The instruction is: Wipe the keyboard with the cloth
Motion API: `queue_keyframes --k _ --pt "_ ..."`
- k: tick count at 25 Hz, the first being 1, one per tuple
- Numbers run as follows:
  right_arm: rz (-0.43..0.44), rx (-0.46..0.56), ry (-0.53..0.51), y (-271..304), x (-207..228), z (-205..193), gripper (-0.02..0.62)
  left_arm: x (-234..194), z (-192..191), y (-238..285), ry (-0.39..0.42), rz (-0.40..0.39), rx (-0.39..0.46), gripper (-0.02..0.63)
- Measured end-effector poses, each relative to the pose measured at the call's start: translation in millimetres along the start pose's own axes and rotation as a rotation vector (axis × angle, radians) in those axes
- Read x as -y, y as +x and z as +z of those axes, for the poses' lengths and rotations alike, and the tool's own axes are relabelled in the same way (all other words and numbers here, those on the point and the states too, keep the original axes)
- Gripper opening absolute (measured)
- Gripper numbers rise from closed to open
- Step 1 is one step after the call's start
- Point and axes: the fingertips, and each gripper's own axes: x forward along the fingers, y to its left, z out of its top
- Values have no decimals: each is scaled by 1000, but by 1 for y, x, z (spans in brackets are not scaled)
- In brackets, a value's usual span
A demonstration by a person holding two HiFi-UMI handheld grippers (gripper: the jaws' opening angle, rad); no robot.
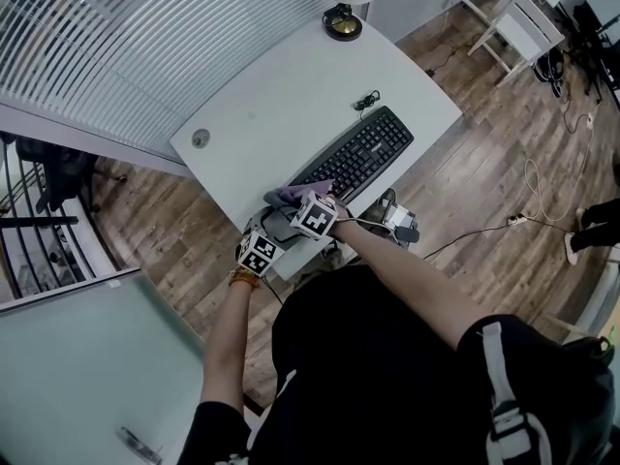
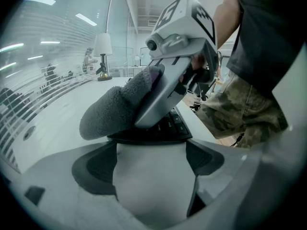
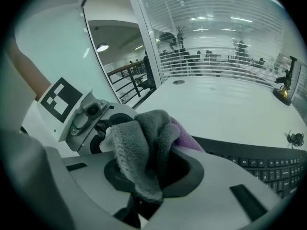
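The black keyboard (image 1: 360, 151) lies slanted on the white desk (image 1: 281, 95). My right gripper (image 3: 154, 172) is shut on a bunched grey and purple cloth (image 3: 144, 145), which rests on the keyboard's near left end (image 1: 294, 195). My left gripper (image 2: 151, 164) stands open just behind that end, with only bare desk between its jaws. In the left gripper view the cloth (image 2: 115, 111) and the right gripper's body (image 2: 177, 56) hang over the keyboard's corner (image 2: 165, 128). The keys (image 3: 273, 164) run off to the right in the right gripper view.
A lamp's base (image 1: 342, 23) stands at the desk's far corner. A small coiled cable (image 1: 366, 100) lies beyond the keyboard, and a round grommet (image 1: 201, 138) sits at the desk's left. The desk's near edge is right by the grippers. White chairs (image 1: 523, 22) stand on the wooden floor.
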Motion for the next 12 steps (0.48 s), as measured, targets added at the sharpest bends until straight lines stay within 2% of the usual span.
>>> queue_keyframes --k 5,7,9,11,12 --pt "16 12 87 2 1 -1 80 0 0 0 -4 4 -3 443" --pt "62 26 145 0 0 -2 80 1 0 1 -4 4 -4 443" --pt "158 52 214 -7 -5 -1 85 3 1 2 -5 -4 -1 442" --pt "225 124 240 -24 -5 13 89 4 4 0 -19 -27 1 442" --pt "223 184 230 -38 0 24 89 4 8 -6 -35 -35 7 442"
